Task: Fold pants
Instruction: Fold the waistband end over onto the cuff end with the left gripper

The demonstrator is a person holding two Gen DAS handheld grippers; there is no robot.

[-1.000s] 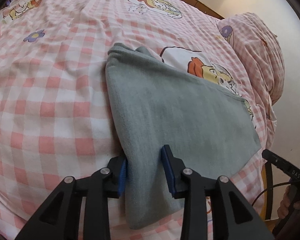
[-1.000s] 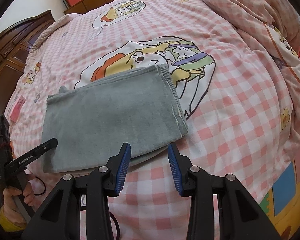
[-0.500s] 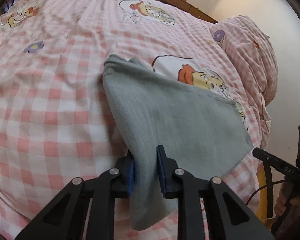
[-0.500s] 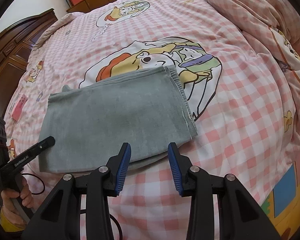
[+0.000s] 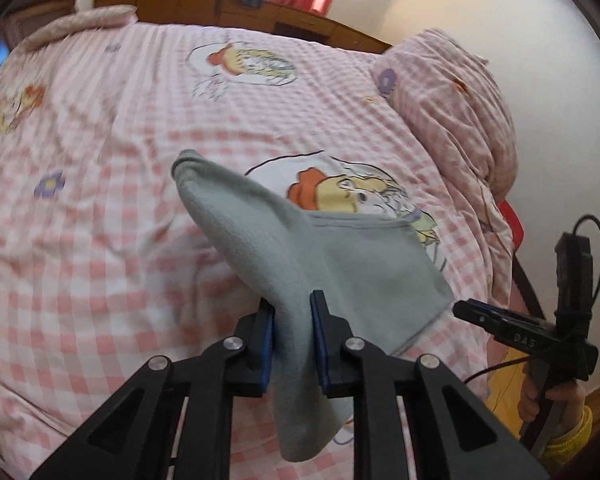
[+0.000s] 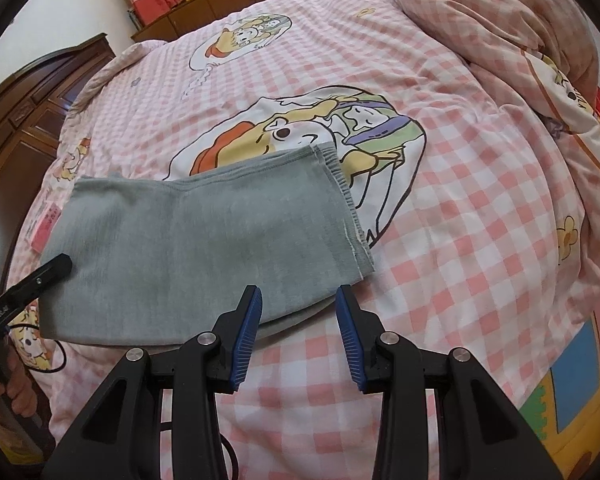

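Left gripper (image 5: 293, 338) is clamped on the grey pants' (image 6: 204, 248) near-left edge, lifting it off the pink checked bedspread (image 6: 460, 208). Right gripper (image 6: 299, 334) hovers, jaws apart, near them. A rumpled quilt (image 6: 500, 12) lies far right.

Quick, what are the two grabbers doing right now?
Left gripper: shut on the grey pants, lifting one end off the bed.
Right gripper: open, holding nothing, just short of the pants' near edge.

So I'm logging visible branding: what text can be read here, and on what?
"DAS": on the right gripper arm, left wrist view.
White lettering on the left gripper arm: too blurred to read.
Pink tag on the bed: unreadable.
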